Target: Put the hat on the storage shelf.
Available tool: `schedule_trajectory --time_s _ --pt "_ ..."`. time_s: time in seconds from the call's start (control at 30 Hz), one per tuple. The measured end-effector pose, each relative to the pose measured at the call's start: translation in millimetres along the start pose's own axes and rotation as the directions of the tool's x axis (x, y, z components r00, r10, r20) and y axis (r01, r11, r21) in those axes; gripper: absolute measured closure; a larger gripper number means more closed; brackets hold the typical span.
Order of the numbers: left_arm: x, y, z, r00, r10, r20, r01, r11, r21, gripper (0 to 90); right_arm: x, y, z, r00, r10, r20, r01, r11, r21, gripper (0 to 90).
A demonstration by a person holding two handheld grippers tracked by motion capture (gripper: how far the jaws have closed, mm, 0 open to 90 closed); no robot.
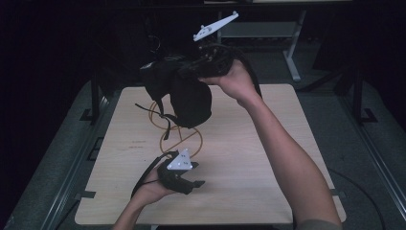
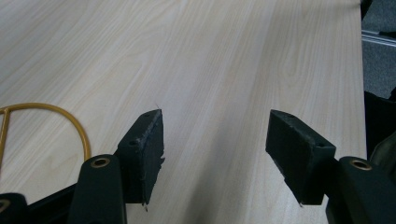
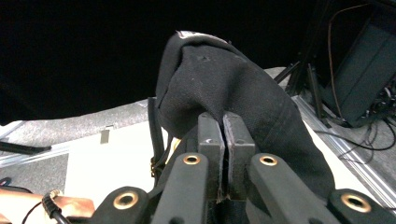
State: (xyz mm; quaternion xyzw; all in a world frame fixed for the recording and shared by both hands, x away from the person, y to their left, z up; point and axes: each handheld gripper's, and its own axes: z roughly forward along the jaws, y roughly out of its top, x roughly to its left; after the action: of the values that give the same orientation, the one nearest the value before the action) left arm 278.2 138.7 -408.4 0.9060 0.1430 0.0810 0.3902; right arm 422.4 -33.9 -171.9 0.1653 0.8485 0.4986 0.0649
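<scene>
Right hand-held gripper (image 3: 223,140) pinched black bag (image 1: 184,93) fabric, lifted near tabletop (image 1: 268,172) far edge. Soft, limp, probably light; strap better hold. Left hand-held gripper (image 2: 215,144) wide, empty.

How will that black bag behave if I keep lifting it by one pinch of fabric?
Probably floppy: the black bag sags in folds below the right tongs, straps dangling. It seems light, since one pinch of cloth carries it. It may swing, hanging clear of the table.
</scene>
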Motion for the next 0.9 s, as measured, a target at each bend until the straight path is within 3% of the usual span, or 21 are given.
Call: schedule_trajectory --time_s 0.27,0.37,0.9 --pt "0.9 -0.3 0.2 1.0 0.004 -0.003 -0.004 1.0 -0.002 36.8 -3.1 9.4 26.8 0.9985 0.009 -0.053 -0.008 1.0 0.02 87.4" --pt "1.1 -1.0 0.8 1.0 0.001 -0.003 -0.001 1.0 0.0 36.8 -5.2 9.7 37.0 0.9972 0.033 -0.067 -0.031 0.999 0.031 87.3" --pt "-3.7 1.5 4.4 0.9997 0.022 0.014 -0.022 0.9997 0.007 36.8 -11.4 5.6 89.2 0.9935 0.077 -0.084 -0.069 0.993 0.094 87.0"
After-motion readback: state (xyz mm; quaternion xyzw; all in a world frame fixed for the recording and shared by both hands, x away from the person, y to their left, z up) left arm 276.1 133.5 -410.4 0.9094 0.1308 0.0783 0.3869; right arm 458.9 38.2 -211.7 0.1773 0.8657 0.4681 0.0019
